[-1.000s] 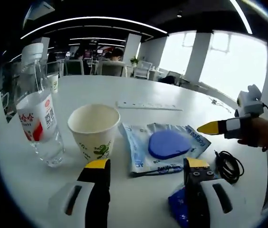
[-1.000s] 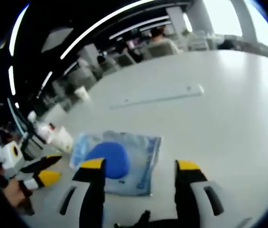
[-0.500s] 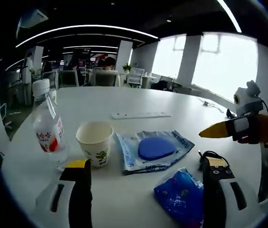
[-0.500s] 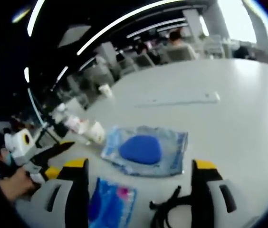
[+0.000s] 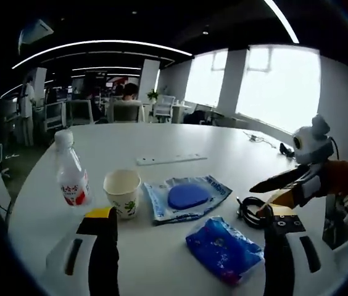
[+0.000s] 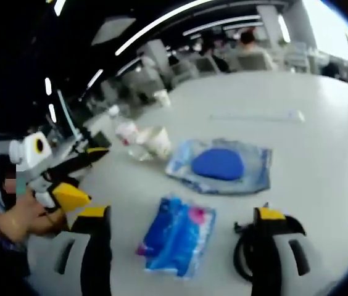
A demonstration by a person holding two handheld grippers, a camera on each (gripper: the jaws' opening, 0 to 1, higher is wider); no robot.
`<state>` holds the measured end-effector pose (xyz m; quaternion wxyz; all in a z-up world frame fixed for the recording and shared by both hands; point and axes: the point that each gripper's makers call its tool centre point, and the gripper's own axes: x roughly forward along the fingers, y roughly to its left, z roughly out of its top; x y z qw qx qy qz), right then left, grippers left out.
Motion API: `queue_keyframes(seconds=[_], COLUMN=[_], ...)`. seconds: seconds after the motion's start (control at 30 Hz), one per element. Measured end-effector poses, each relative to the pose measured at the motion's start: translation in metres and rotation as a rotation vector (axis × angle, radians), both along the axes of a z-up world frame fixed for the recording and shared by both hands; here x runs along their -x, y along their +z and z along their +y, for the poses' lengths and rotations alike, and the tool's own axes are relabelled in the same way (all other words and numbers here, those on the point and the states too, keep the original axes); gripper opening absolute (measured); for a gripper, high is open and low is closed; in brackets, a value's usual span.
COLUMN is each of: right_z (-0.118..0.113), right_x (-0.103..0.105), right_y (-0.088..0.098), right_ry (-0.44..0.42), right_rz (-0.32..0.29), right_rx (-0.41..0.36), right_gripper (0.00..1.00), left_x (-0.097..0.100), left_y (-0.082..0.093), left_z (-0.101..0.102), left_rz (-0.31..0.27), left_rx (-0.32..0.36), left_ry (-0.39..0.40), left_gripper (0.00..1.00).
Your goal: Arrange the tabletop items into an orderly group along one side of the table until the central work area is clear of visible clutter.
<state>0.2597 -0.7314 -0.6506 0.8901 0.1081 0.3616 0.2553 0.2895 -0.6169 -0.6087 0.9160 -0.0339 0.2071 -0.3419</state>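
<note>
Clutter lay in a loose line across the white table [image 5: 180,139]: a water bottle [image 5: 71,177] just beside a paper cup [image 5: 122,192], then a clear pouch with a blue pad [image 5: 184,197], a crinkled blue packet [image 5: 224,248] nearer the edge, and a coiled black cable [image 5: 248,211] by the pouch, with a long white power strip [image 5: 171,159] well behind them. The left gripper [image 5: 189,231] hung above the near edge with its jaws spread wide and nothing between them. The right gripper [image 6: 183,216] was likewise wide apart and empty, the packet [image 6: 179,235] lying between its jaws and the cable [image 6: 243,256] against its right jaw.
</note>
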Motion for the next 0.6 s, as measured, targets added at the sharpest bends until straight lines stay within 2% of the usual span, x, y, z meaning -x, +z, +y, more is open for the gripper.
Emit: queue_keyframes(seconds=[0.23, 0.4, 0.6], right_z=[0.024, 0.036, 0.043], right_x=[0.021, 0.031, 0.037], right_y=[-0.004, -0.015, -0.03], right_ry=[0.065, 0.102, 0.123], right_rz=[0.01, 0.015, 0.016], right_rx=[0.002, 0.023, 0.042], right_gripper=[0.84, 0.79, 0.61], left_x=[0.011, 0.016, 0.022], left_y=[0.005, 0.003, 0.001], left_z=[0.005, 0.012, 0.019], left_rz=[-0.021, -0.021, -0.017], left_rx=[-0.013, -0.024, -0.029], left_ry=[-0.037, -0.027, -0.015], left_gripper=[1.0, 0.99, 0.97])
